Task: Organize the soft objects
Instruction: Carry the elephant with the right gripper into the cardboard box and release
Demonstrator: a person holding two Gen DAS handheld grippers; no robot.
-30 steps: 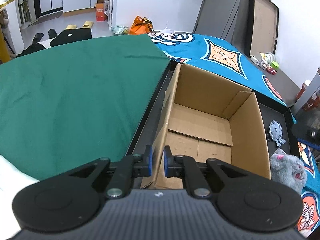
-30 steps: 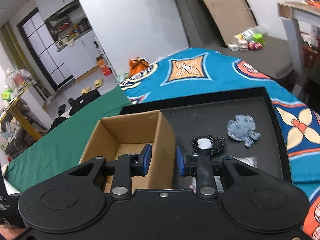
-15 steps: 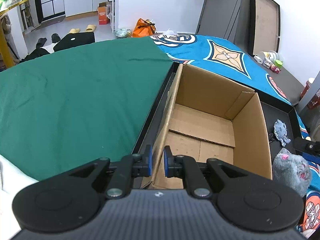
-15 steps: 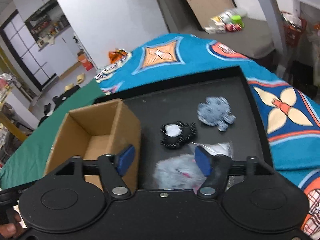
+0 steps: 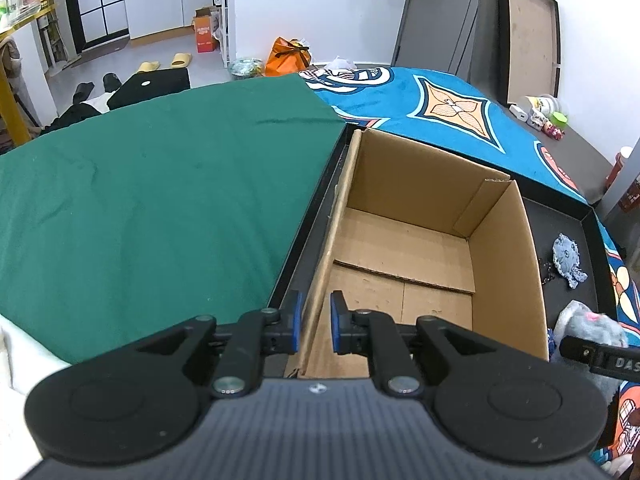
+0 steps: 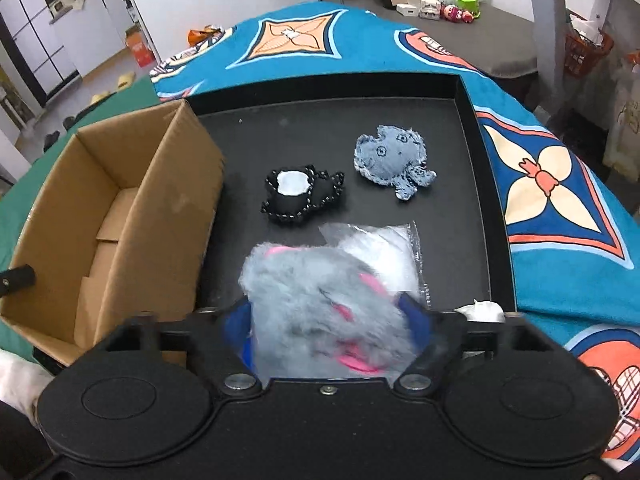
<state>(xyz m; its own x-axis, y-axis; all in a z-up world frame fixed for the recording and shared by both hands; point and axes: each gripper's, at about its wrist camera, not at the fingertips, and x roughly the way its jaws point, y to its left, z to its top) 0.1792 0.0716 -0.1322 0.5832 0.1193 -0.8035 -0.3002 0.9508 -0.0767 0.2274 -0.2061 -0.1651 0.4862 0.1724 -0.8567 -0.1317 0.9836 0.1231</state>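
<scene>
An empty cardboard box [image 5: 420, 240] stands at the left of a black tray [image 6: 320, 128]; it also shows in the right wrist view [image 6: 120, 216]. My left gripper [image 5: 314, 322] is shut on the box's left wall near its front corner. My right gripper [image 6: 332, 320] is wide open around a fluffy grey plush with pink marks [image 6: 320, 296]; the jaws flank it without squeezing. The plush also shows in the left wrist view [image 5: 588, 328]. A black felt toy with a white patch [image 6: 300, 196] and a blue denim octopus toy [image 6: 390, 158] lie farther back on the tray.
A clear plastic bag [image 6: 380, 248] lies under and behind the grey plush. A small white scrap [image 6: 482, 310] sits at the tray's front right. A green cloth [image 5: 160, 200] covers the surface left of the tray, a blue patterned cloth [image 6: 540, 184] the right.
My right gripper has opened wide and moved right and down, from behind the box to around the grey plush. My left gripper has kept its hold on the box wall.
</scene>
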